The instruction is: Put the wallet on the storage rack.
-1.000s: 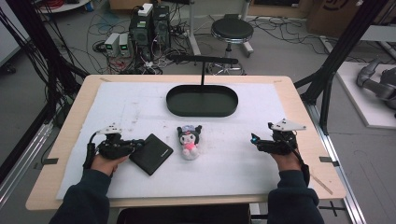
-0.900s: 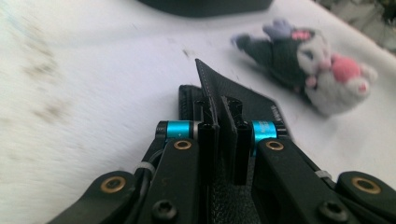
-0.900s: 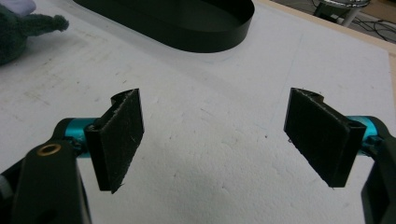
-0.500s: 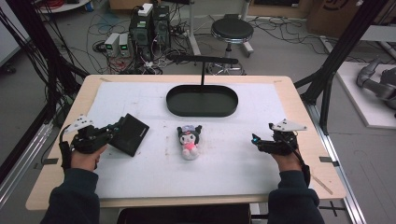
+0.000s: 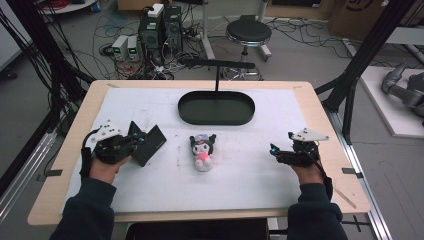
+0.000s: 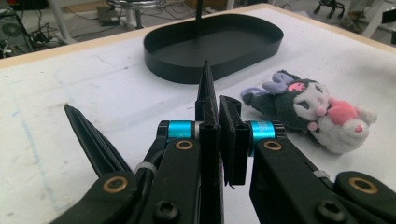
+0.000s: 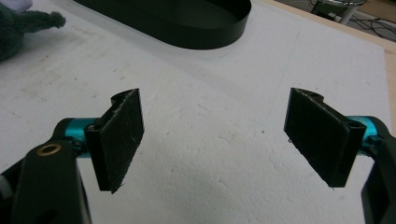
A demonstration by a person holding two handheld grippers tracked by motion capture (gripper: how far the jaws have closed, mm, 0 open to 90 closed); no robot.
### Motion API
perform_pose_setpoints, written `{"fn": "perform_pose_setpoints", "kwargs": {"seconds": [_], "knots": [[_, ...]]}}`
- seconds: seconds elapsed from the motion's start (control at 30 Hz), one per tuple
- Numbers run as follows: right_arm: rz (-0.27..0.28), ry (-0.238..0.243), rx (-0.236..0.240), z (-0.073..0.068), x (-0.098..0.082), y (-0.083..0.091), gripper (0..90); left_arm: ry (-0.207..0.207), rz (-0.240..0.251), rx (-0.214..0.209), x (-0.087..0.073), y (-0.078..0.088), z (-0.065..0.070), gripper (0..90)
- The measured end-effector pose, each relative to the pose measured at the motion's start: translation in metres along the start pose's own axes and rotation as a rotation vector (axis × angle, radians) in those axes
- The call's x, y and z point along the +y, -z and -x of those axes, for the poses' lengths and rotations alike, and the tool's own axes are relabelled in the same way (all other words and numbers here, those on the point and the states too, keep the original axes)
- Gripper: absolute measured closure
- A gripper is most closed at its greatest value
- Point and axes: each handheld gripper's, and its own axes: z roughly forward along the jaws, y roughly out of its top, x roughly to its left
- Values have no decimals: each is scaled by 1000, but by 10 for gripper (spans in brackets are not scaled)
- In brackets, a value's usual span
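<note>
While the right gripper (image 5: 274,150) gapes, the left gripper (image 5: 136,142) clamps the black wallet (image 5: 148,144).

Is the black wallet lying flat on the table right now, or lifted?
Lifted. The left gripper is shut on the black wallet, which is tilted off the white mat; the left gripper view shows it pinched edge-on.

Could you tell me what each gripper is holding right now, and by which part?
The left gripper clamps the flat black wallet-like case by one flap's edge, opened and lifted. The right gripper is open, holding nothing.
</note>
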Motion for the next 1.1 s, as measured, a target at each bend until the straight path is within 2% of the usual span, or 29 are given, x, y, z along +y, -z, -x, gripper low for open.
{"fn": "perform_pose_setpoints", "kwargs": {"seconds": [0.17,0.27,0.4,0.53,0.7,0.87,1.1], "knots": [[3,1,-1,1,-1,1,202,-16,-25,-5,2,-14,9,860],[1,-4,-3,1,-2,2,202,-13,-21,-9,3,-17,10,860],[-1,-2,-2,1,-2,2,202,1,-14,-9,2,-17,9,852],[1,0,-3,0,-2,2,202,25,4,-31,0,-17,7,841],[0,0,-3,0,-2,2,202,38,14,-38,-2,-17,6,816],[-1,-1,-1,0,-2,2,202,68,33,-64,-4,-17,2,735],[-1,1,0,0,-2,2,202,68,48,-71,-4,-17,2,672]]}}
